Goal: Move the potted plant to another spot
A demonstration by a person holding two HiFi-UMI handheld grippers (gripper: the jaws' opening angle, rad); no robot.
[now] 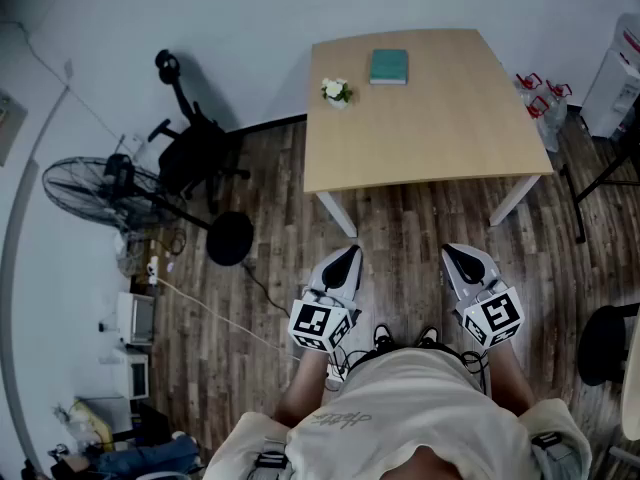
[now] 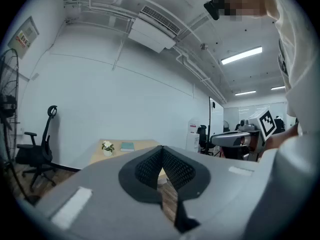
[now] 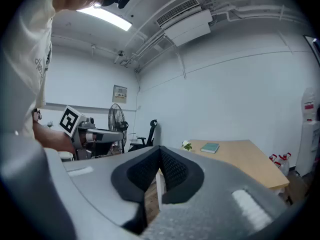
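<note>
table (image 1: 430, 138) top mostly bare; only potted plant (image 1: 336, 91) and book (image 1: 389, 67) near its far-left edge. chair (image 1: 195, 148), fan (image 1: 100, 193) crowd floor left of table.

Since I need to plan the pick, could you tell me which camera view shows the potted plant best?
The head view: the potted plant sits unobstructed on the table, seen from above. Both gripper views show it only small and distant, from the side.

Teal book (image 1: 388, 66) on table (image 1: 420, 138), fan (image 1: 93, 192), chair (image 1: 194, 150)
</note>
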